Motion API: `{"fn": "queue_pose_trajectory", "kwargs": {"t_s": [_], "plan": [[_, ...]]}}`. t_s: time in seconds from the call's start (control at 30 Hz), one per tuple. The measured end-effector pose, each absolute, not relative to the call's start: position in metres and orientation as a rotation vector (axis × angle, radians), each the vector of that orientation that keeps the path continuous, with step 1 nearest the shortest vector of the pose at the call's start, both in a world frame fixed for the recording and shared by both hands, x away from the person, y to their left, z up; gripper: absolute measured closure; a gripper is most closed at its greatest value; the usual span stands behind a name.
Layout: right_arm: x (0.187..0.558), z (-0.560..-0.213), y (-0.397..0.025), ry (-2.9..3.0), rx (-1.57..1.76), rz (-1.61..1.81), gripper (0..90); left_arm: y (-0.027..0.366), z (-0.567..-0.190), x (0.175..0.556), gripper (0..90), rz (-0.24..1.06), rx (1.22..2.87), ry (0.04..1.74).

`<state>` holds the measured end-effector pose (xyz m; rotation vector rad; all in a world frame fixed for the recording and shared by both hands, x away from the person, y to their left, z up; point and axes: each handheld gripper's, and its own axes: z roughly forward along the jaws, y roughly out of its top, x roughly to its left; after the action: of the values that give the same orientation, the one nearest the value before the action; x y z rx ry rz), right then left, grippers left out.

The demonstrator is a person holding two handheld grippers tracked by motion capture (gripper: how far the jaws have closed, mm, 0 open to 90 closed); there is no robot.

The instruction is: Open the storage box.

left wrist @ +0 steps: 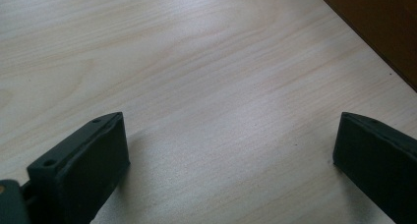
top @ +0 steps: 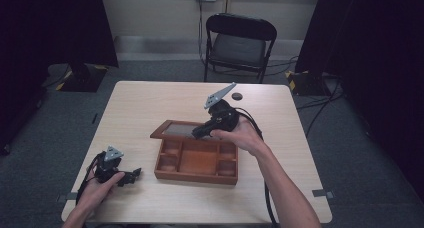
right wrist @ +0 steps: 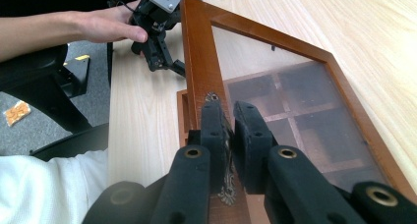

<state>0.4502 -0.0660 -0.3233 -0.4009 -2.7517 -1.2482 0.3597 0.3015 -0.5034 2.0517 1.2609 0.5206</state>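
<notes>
We have the wooden box (top: 196, 160) in the middle of the surface (top: 150, 103), and our right claw (top: 196, 133) is closed on the front edge of its glass-panelled lid (right wrist: 275, 81). In the right gripper view the two jaws pinch the lid's wooden frame right by a small ornate metal fitting (right wrist: 214, 97), with the box's compartments (right wrist: 290, 116) showing dimly through the glass. From the high view the lid stands partly raised, hinged along the far side, with the compartments (top: 197, 158) below it open to sight.

Our left claw (top: 131, 176) rests low on the surface near the front left corner, well apart from the box, its jaws spread wide with nothing but bare wood between them in the left gripper view; a dark brown edge, probably the box (left wrist: 378, 27), shows at the upper right there.

We judge the step in hand to be swinging the lid on its hinge; whether it is on its way up or down we cannot tell. The next move calls for following the hinge's arc rather than pulling straight, keeping the pinch on the frame and off the glass. If the box starts to slide, our left claw ought to come over and steady its near wall.
</notes>
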Motion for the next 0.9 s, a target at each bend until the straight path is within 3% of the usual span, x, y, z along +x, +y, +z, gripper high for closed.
{"fn": "queue_pose_trajectory", "kwargs": {"t_s": [0.9], "plan": [[0.465,-0.308,-0.066,-2.760,-0.410,-1.242,84.1,0.302,-0.503,0.360,0.0,0.520,2.051,1.261]]}}
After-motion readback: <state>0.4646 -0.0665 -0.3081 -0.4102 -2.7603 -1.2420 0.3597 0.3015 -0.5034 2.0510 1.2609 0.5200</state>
